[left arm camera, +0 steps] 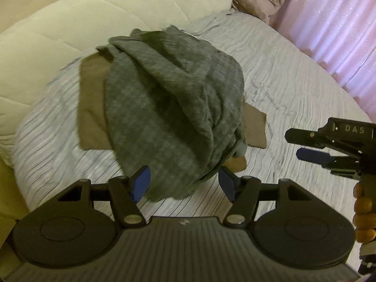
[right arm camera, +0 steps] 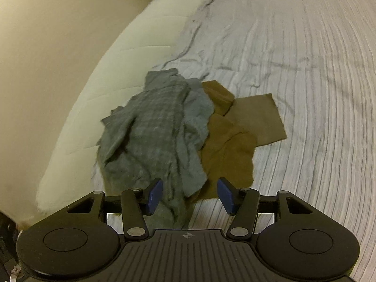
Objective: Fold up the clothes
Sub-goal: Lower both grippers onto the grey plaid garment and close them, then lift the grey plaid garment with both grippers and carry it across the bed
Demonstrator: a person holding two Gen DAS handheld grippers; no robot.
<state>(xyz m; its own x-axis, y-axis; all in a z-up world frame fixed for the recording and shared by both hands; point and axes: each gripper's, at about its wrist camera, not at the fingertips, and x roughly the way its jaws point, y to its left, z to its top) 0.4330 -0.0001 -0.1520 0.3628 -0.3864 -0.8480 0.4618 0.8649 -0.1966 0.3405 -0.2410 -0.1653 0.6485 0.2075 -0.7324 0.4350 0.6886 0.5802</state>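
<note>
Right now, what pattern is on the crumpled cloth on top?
Grey-green checks on the crumpled cloth, clearest in the left wrist view.

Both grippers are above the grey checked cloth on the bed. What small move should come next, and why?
Probably lower the left gripper onto the near edge of the grey checked cloth and close. The cloth lies crumpled on the brown cloth, and that edge sits between the open fingers, not pinched. The right gripper is also open and holds nothing.

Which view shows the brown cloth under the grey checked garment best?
The right wrist view: the brown cloth lies mostly uncovered beside the grey checked garment. In the left wrist view the garment covers most of it; only its edges show on both sides.
</note>
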